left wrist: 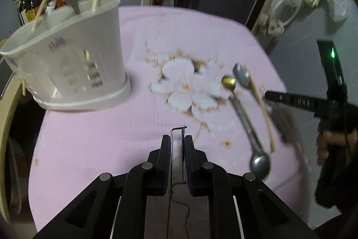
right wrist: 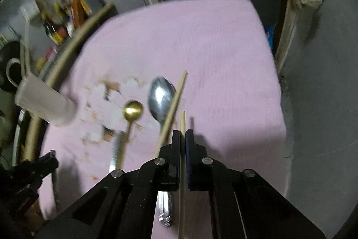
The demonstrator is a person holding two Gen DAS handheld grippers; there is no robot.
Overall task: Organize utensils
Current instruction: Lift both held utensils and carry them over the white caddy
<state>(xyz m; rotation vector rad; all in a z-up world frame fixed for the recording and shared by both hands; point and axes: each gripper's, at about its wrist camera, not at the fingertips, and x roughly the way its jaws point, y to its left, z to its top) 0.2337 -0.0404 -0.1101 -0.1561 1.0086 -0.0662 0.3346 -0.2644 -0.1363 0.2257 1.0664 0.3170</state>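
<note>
My left gripper (left wrist: 177,138) is shut on a thin bent metal wire utensil (left wrist: 179,128) above the pink cloth. A white utensil holder (left wrist: 67,64) with chopsticks sticking out stands at the far left; in the right wrist view the holder (right wrist: 44,102) is blurred. My right gripper (right wrist: 183,133) is shut on a pale chopstick (right wrist: 182,162), held just over the cloth. Beside it lie a second chopstick (right wrist: 172,113), a large silver spoon (right wrist: 161,97) and a gold spoon (right wrist: 133,110). The left wrist view shows the gold spoon (left wrist: 228,82) and two silver spoons (left wrist: 259,162).
The table is covered by a pink cloth (left wrist: 89,138) with a flower print. Sauce bottles (left wrist: 33,3) stand behind the holder. A doorway and a wall with hanging rags lie beyond the table's far edge. A person's hand (left wrist: 331,142) grips the right tool.
</note>
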